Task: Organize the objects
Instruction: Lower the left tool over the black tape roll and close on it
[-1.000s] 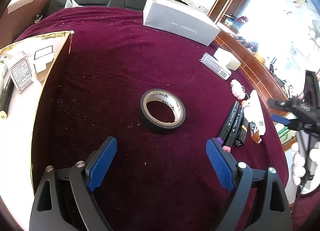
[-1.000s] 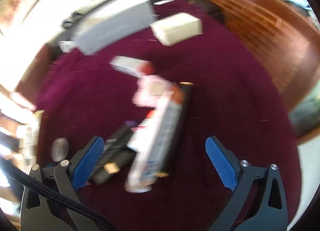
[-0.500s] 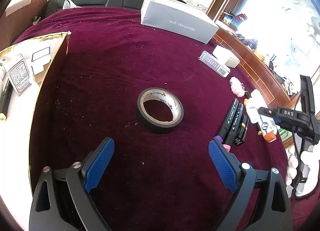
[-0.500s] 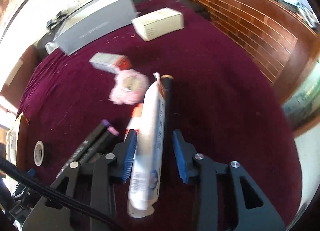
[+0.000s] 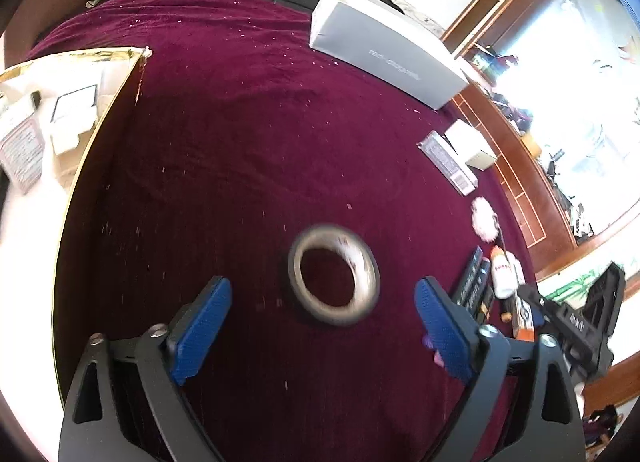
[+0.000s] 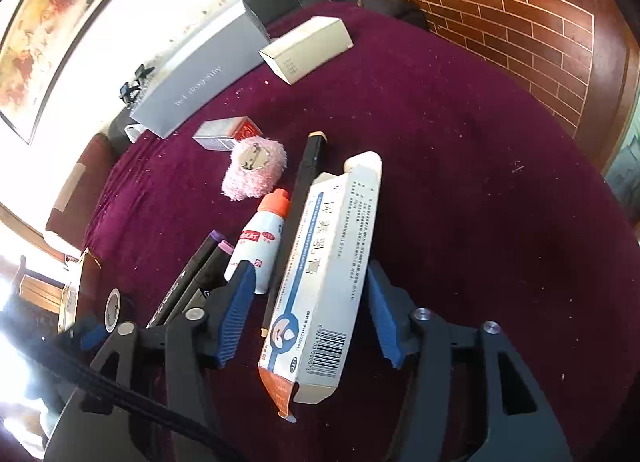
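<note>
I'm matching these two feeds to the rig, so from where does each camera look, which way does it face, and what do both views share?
Left wrist: on the left gripper, angled down at the tape roll on the maroon cloth; its closing fingers show empty.
Right wrist: on the right gripper, angled down at the white ointment box between its opening fingers.
Shared: tape roll, grey box, pink puff, markers.

Left wrist view looks down-forward over its tongs, close on the tape roll (image 5: 333, 273) just ahead of them, maroon cloth (image 5: 240, 134) beyond. Right wrist view tilts down likewise, very close on the white carton (image 6: 324, 270) between its tongs. Both share the roll, markers (image 6: 192, 282), grey box (image 5: 384, 62).
</note>
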